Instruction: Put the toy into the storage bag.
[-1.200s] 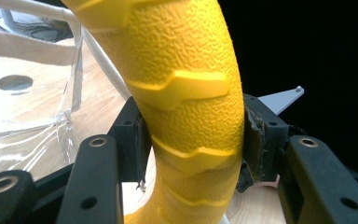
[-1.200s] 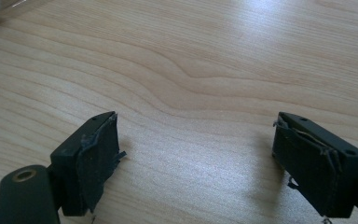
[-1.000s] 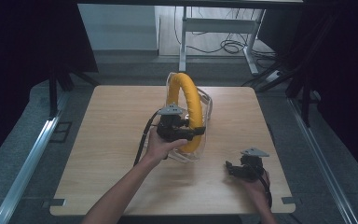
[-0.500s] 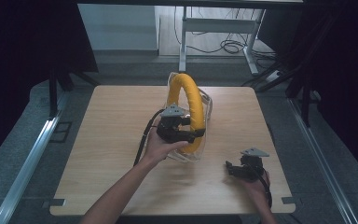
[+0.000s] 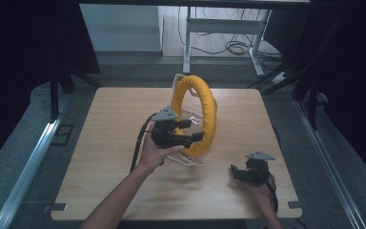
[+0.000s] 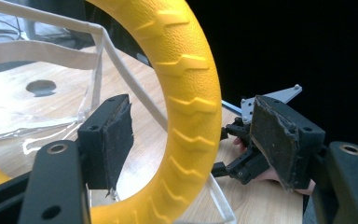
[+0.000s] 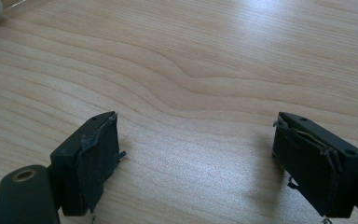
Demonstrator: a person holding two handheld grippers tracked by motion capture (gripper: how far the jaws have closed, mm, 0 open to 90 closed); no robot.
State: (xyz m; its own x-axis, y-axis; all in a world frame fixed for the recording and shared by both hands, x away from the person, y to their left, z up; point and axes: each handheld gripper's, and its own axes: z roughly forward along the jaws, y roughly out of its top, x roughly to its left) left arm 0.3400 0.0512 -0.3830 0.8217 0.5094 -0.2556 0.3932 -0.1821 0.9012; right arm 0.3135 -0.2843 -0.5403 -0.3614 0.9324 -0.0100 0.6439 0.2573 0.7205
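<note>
Ring point(image 5: 196, 114) stands upright mid-counter in a clear bag point(image 6: 37, 93), barely shifted from a second ago. Left gripper point(image 5: 183, 133) has edged in, its open fingers point(image 6: 116, 135) straddling the lower rim, likely about to clamp. Right gripper point(image 5: 248, 172) rests near-right, fingers point(image 7: 93, 158) open on bare counter point(image 7: 205, 70).

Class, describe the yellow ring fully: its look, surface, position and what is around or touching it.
The yellow ring is a thick hoop with a pebbled, rubbery-looking surface and raised chevron treads. It stands upright on edge near the middle of the wooden table, inside a clear plastic bag with pale fabric trim. The left gripper straddles its lower rim, jaws open on either side, pads apart from it. The right gripper rests on the table, away from it.
</note>
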